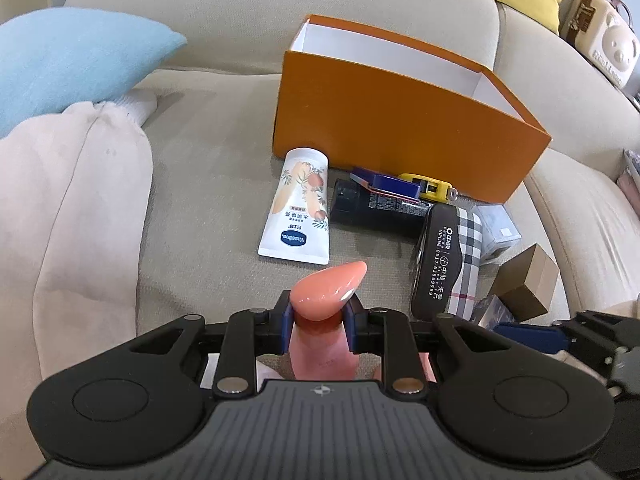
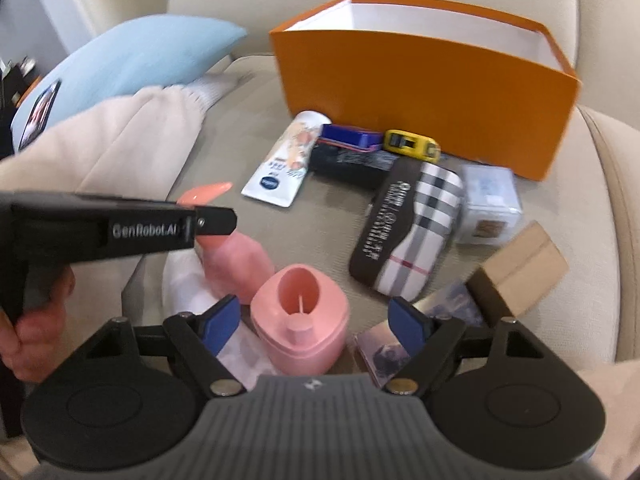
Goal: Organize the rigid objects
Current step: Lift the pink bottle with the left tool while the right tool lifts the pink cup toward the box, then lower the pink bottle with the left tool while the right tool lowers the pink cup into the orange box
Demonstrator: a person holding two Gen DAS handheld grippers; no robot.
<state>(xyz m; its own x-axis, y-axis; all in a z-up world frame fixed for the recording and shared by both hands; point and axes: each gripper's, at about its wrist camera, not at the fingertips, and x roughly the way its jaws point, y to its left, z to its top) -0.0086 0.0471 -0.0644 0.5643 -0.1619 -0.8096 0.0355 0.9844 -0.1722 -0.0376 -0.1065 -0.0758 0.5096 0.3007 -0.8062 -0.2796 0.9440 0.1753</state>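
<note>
My left gripper (image 1: pixel 317 320) is shut on a pink bottle (image 1: pixel 326 292) with a glossy drop-shaped top; it also shows in the right wrist view (image 2: pixel 236 256), held by the left gripper (image 2: pixel 216 220). My right gripper (image 2: pixel 316 322) is open, its blue pads either side of a pink cap (image 2: pixel 302 316) with a hollow inside; I cannot tell if they touch it. An open orange box (image 1: pixel 384 120), also in the right wrist view (image 2: pixel 424 80), stands behind on the sofa.
In front of the box lie a Vaseline tube (image 1: pixel 298 208), a dark blue case (image 1: pixel 384 184), a yellow tape measure (image 1: pixel 430 188), a black pouch (image 1: pixel 376 208), a plaid case (image 2: pixel 408 232), a clear box (image 2: pixel 486 204) and a brown box (image 2: pixel 520 268). A blue cushion (image 1: pixel 68 64) and beige cloth (image 1: pixel 60 220) lie left.
</note>
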